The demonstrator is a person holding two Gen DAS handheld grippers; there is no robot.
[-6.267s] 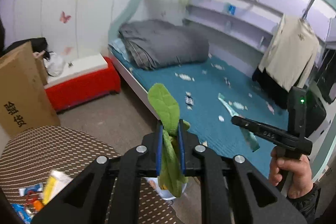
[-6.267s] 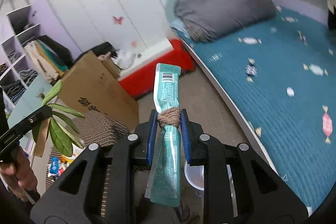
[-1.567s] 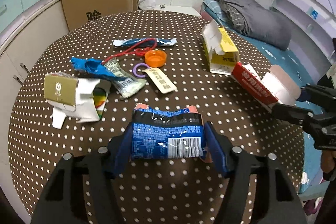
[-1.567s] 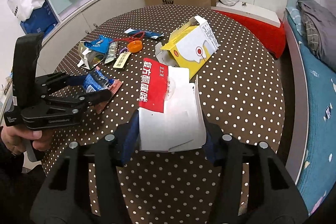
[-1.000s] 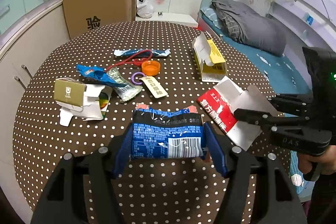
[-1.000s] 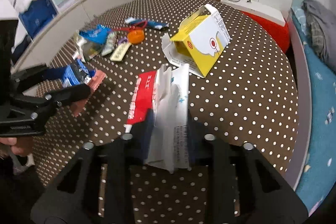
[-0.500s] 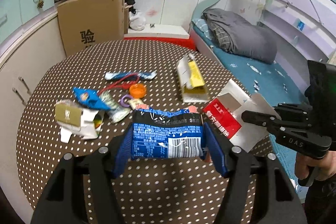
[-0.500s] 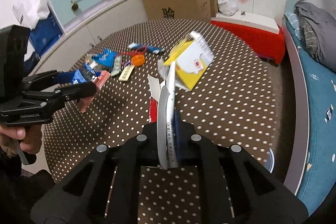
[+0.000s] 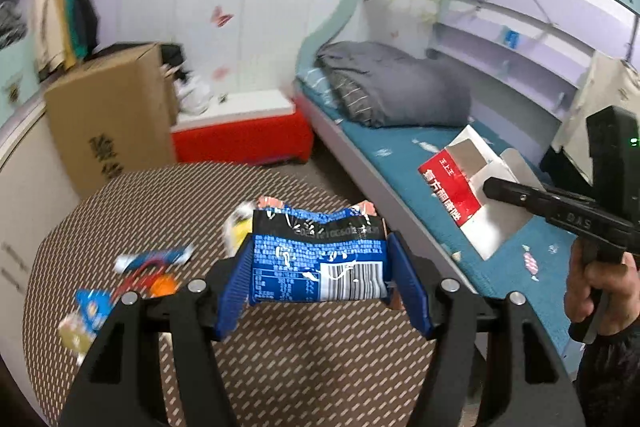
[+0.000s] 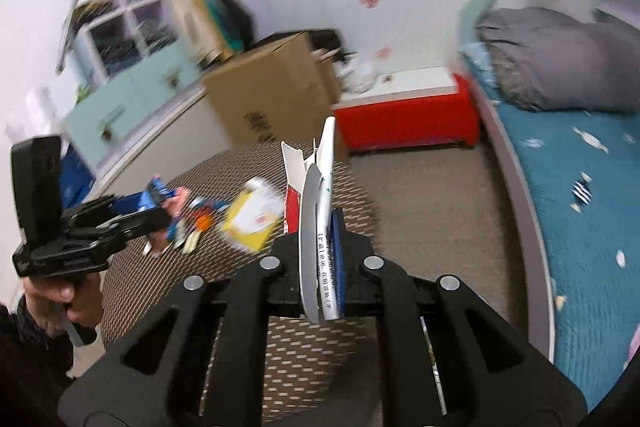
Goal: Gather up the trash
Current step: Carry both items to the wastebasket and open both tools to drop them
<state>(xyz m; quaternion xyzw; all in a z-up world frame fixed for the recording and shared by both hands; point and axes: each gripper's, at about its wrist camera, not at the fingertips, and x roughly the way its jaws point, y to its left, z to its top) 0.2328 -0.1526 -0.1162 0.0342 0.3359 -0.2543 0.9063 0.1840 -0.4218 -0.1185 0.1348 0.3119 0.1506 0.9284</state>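
Note:
My left gripper (image 9: 320, 259) is shut on a blue snack wrapper (image 9: 318, 265) with a barcode, held above the round dotted table (image 9: 280, 367). My right gripper (image 10: 320, 251) is shut on a flattened red and white carton (image 10: 320, 211), held upright above the table edge. The carton also shows in the left wrist view (image 9: 468, 191), to the right, over the bed. The left gripper with its wrapper shows in the right wrist view (image 10: 156, 207). Loose trash lies on the table: a yellow box (image 10: 252, 215), an orange cap (image 9: 162, 285) and blue wrappers (image 9: 92, 307).
A cardboard box (image 9: 108, 123) and a red bench (image 9: 240, 139) stand behind the table. A bed with a teal cover (image 10: 592, 211) and a grey duvet (image 9: 392, 95) is on the right. Cabinets (image 10: 132, 99) line the left wall.
Both grippers have lifted their trash off the table and swung up and toward the bed side. The table and its litter now sit lower and further left in both views.

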